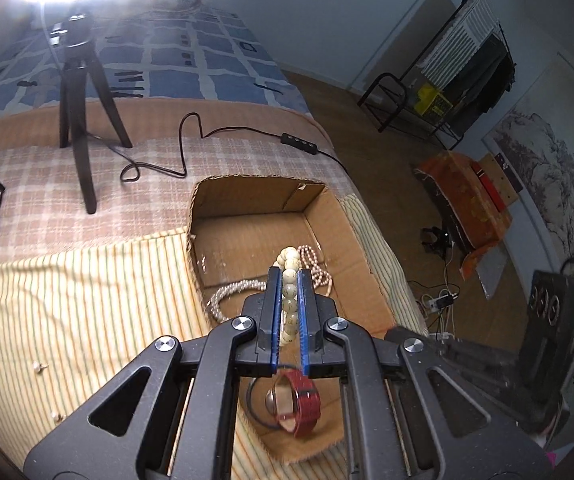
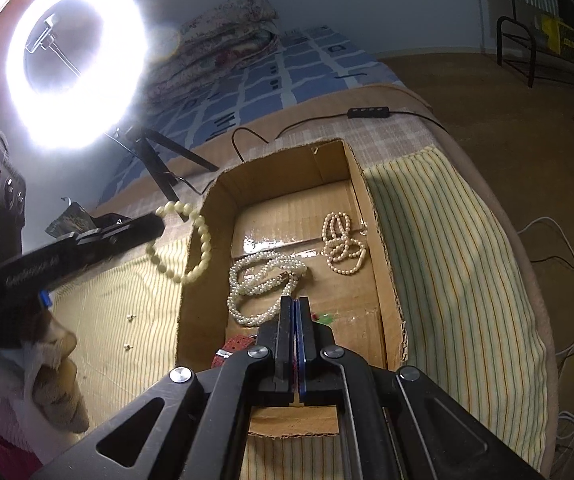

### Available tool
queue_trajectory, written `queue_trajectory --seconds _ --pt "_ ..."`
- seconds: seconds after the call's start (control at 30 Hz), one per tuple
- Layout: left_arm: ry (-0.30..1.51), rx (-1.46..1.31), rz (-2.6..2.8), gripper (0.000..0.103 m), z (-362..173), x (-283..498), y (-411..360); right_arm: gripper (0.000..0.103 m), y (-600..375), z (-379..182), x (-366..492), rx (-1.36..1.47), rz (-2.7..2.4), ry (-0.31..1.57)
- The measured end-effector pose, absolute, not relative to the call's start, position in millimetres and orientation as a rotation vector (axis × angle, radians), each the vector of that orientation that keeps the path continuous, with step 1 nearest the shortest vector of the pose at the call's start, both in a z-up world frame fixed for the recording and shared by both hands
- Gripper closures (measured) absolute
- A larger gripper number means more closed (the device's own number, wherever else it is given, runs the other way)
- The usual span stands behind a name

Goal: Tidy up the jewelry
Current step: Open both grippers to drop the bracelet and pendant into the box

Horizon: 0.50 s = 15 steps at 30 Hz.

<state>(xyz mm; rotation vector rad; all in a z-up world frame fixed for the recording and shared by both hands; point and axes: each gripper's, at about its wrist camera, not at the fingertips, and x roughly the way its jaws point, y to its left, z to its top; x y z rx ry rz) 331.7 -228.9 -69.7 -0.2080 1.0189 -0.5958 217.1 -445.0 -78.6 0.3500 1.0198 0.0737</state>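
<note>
My left gripper (image 1: pixel 289 271) is shut on a cream bead bracelet (image 1: pixel 290 258) and holds it over the open cardboard box (image 1: pixel 247 196). In the right wrist view the left gripper (image 2: pixel 158 222) comes in from the left, and the bracelet (image 2: pixel 205 240) dangles at the box's (image 2: pixel 287 176) left wall. Inside the box lie a white pearl necklace (image 2: pixel 263 276), a pink pearl necklace (image 2: pixel 343 248) and a red-strapped watch (image 1: pixel 301 404). My right gripper (image 2: pixel 295 300) hangs over the box's near end, shut with nothing between its fingers.
The box sits on a striped cloth (image 2: pixel 447 240) on a bed. Two small earrings (image 2: pixel 131 316) lie on the cloth left of the box. A ring light (image 2: pixel 75 64) on a tripod (image 1: pixel 79 120) stands behind, its cable (image 1: pixel 299 139) trailing. The bed edge drops to the floor on the right.
</note>
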Motion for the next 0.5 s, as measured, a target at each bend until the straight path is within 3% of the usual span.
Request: queue_trajectory --seconds 0.33,0.43,0.47,0.5 --pt "1.049 -0.201 -0.585 0.098 -84 351 -247 0.103 -447 -84 221 0.354 0.077 1.034" --pt "1.043 -0.204 -0.579 0.098 -83 353 -247 0.099 -445 -84 221 0.349 0.074 1.033" --pt "1.044 -0.206 -0.580 0.098 -83 354 -247 0.093 -445 -84 221 0.348 0.073 1.035" --pt "1.045 -0.205 -0.582 0.098 -82 353 -247 0.076 -445 -85 221 0.349 0.072 1.035"
